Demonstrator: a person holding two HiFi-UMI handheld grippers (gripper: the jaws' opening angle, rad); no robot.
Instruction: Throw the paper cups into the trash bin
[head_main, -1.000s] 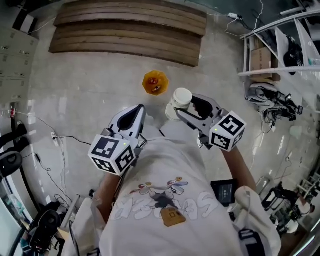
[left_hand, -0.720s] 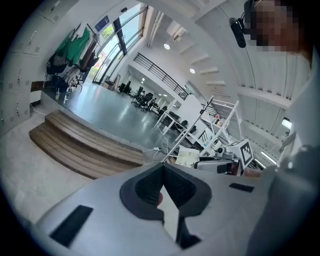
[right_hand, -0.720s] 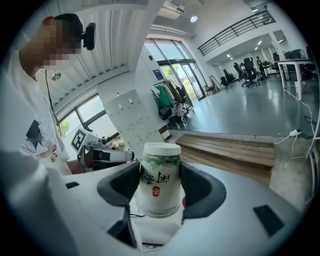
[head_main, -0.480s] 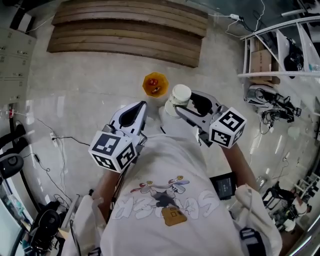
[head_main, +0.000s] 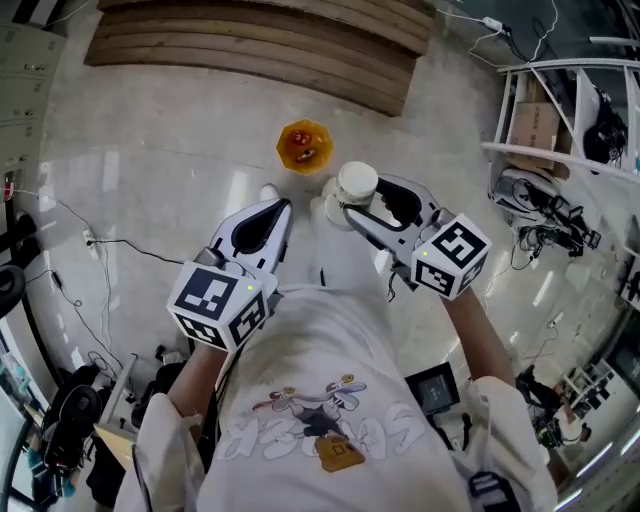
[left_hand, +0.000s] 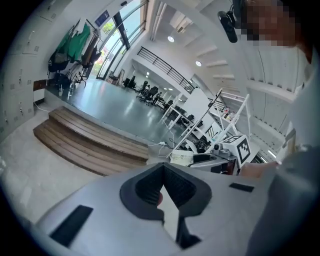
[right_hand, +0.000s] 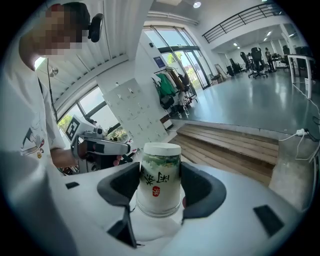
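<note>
A white paper cup (head_main: 357, 186) with green print sits upside down between the jaws of my right gripper (head_main: 372, 200), which is shut on its sides. In the right gripper view the cup (right_hand: 160, 170) fills the gap between the two pads of the right gripper (right_hand: 159, 176). An orange bin (head_main: 304, 146) with red bits inside stands on the floor just beyond the cup. My left gripper (head_main: 262, 222) hovers left of the cup. In its own view the left gripper (left_hand: 163, 170) has its jaw tips together with nothing between them.
Wooden steps (head_main: 250, 45) run across the far side of the floor. A white shelving rack (head_main: 560, 110) with gear stands at the right. Cables (head_main: 120, 240) trail over the floor at the left, near dark equipment (head_main: 70, 440).
The head view has shifted, so the steps and the orange bin sit a little higher. Both grippers keep their pose, and the cup stays in the right one.
</note>
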